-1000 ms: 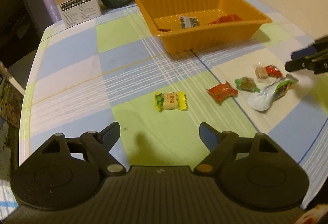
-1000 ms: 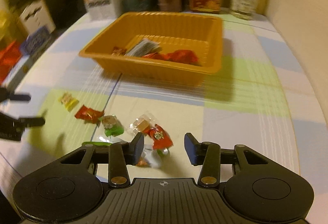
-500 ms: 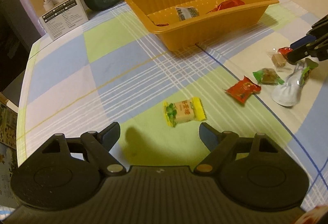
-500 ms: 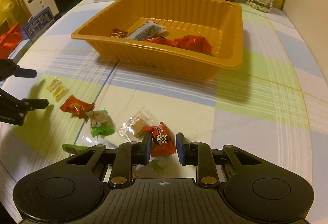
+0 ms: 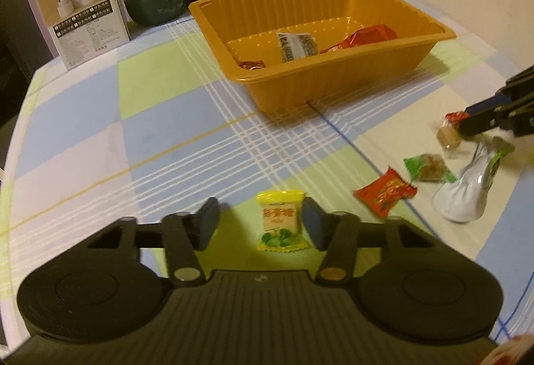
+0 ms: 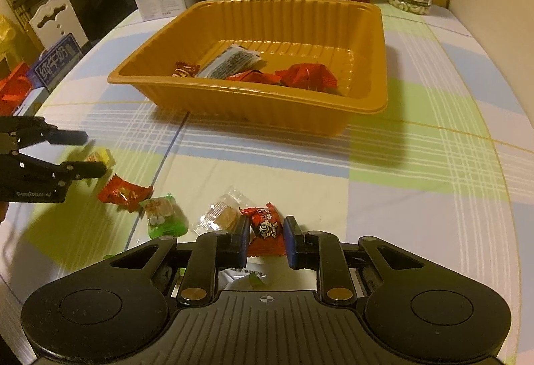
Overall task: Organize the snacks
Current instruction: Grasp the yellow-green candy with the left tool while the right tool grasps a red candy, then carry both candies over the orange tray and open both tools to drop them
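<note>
Both views came from fisheye cameras mounted low on hand-held grippers, looking forward and steeply down along the fingers onto a checked tablecloth (image 5: 160,118). The left wrist view sat close over the cloth's near left part, facing the orange tray (image 5: 333,87) at one o'clock. The right wrist view sat close over the near right part, with the same tray (image 6: 267,111) at twelve o'clock. They shared the tray, the row of tins and jars along the far edge, and the scattered candies. Each caught the other's gripper: the right gripper (image 5: 467,128) at three o'clock, the left gripper (image 6: 86,153) at nine o'clock.
</note>
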{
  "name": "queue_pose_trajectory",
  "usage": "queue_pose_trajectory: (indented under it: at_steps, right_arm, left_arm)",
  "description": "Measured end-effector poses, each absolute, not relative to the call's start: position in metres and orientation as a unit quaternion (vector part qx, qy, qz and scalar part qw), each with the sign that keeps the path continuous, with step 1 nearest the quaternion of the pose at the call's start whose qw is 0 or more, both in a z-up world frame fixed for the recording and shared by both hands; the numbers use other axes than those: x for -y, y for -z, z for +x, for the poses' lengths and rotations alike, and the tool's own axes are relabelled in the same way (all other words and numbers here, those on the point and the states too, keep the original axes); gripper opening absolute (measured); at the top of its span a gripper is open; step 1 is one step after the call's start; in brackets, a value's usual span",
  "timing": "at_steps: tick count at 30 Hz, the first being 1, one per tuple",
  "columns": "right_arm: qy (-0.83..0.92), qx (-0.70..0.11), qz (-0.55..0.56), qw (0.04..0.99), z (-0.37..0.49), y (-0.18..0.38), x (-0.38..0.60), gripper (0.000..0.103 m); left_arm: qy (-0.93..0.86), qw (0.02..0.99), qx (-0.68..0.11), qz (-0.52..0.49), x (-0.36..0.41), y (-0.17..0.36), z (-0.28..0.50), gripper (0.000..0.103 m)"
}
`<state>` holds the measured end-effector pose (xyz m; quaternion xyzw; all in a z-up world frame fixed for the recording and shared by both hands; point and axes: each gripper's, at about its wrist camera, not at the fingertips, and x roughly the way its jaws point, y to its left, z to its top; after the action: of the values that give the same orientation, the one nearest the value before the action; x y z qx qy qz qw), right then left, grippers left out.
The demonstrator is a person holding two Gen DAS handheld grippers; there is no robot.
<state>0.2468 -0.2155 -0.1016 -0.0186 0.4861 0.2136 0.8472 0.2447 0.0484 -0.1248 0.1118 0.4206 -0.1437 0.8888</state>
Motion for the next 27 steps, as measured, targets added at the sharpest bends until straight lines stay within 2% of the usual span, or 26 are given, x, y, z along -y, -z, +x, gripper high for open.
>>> queue_pose_trajectory:
  at_steps: [1, 4, 11, 19, 27]
  right_arm:
    - [-0.213, -0.485, -0.019, 0.848, 0.246, 0.102, 0.215, 0.022]
    - [-0.212, -0.484, -0.019, 0.849, 0.245, 0.102, 0.215, 0.022]
    - [-0.207, -0.477, -0.023, 0.854, 0.239, 0.101, 0.214, 0.02]
    - [-0.2, -0.472, -0.02, 0.858, 0.231, 0.091, 0.219, 0.019]
    - [-0.196, -0.454, 0.0, 0.869, 0.227, 0.061, 0.223, 0.019]
  left_arm:
    - [0.146, 0.888, -0.422, 0.108, -0.047, 0.125, 0.245, 0.041]
    - [0.15, 0.886, -0.428, 0.1, -0.043, 0.123, 0.244, 0.026]
    - [0.121, 0.887, -0.441, 0.057, -0.037, 0.12, 0.231, 0.019]
    - [0.109, 0.888, -0.445, 0.025, -0.031, 0.114, 0.207, 0.019]
    - [0.109, 0.9, -0.422, 0.019, -0.023, 0.081, 0.198, 0.019]
